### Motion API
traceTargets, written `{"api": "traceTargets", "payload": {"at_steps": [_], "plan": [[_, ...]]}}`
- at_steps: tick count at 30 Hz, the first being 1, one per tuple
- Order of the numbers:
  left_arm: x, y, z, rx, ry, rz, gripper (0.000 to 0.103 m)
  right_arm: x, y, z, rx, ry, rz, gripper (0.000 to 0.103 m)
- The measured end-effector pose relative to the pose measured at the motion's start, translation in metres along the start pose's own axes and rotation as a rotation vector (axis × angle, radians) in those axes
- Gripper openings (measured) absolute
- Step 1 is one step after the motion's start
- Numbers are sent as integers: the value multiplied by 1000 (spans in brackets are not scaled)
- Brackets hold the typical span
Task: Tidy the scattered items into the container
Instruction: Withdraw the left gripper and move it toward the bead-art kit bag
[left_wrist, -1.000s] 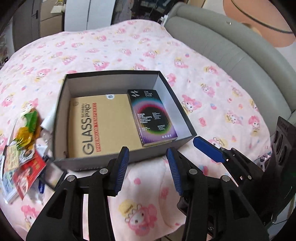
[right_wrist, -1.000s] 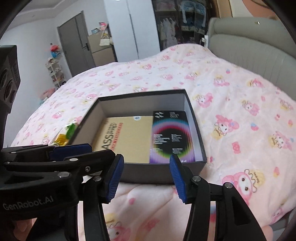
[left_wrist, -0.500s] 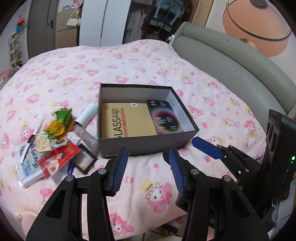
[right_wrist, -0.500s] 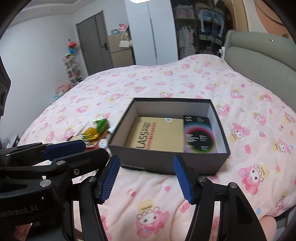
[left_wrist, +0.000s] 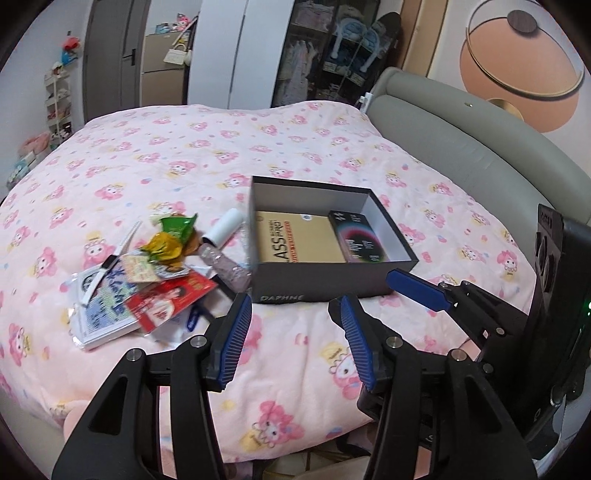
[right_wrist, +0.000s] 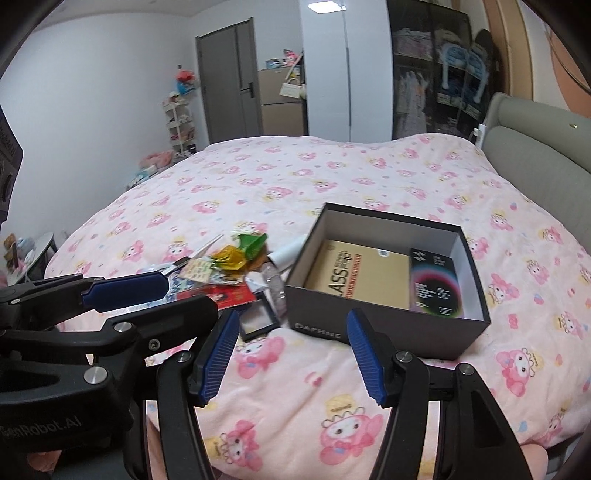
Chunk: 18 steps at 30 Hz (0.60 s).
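Both grippers hang empty over the bed's near edge: left gripper (left_wrist: 291, 339) with jaws apart and just been widening, right gripper (right_wrist: 291, 356) apart too, nothing between either pair. Box (left_wrist: 369, 286) sits mid-bed, two flat packs already inside. Pile (left_wrist: 147, 273) lies just left of it, touching its wall: light crinkly sachets, slippery cards, a stiff tube (left_wrist: 221, 236). Pinching edges looks best. Quilt (left_wrist: 258, 147) is soft and will give underneath; wardrobes stand behind.

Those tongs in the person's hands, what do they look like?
Both tongs, left and right, are black plastic frames with triangular cut-outs and silver bolts. Each finger ends in a ribbed blue pad. The left one's body reads GenRobot.AI; a green light glows on the right one's body.
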<state>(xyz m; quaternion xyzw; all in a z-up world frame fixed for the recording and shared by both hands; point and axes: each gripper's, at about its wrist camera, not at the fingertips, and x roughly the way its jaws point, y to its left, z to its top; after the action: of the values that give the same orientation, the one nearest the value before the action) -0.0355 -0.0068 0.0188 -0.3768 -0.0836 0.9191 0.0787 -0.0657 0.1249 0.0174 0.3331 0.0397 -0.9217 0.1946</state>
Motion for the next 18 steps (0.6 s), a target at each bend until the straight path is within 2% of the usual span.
{"api": "traceTargets", "payload": {"at_steps": [12, 18], "plan": [[-37, 75, -32, -117, -26, 113, 52, 26, 83, -1, -121, 38, 108, 57], [-61, 118, -48, -203, -63, 176, 52, 44, 127, 3, -184, 69, 177, 57]]}}
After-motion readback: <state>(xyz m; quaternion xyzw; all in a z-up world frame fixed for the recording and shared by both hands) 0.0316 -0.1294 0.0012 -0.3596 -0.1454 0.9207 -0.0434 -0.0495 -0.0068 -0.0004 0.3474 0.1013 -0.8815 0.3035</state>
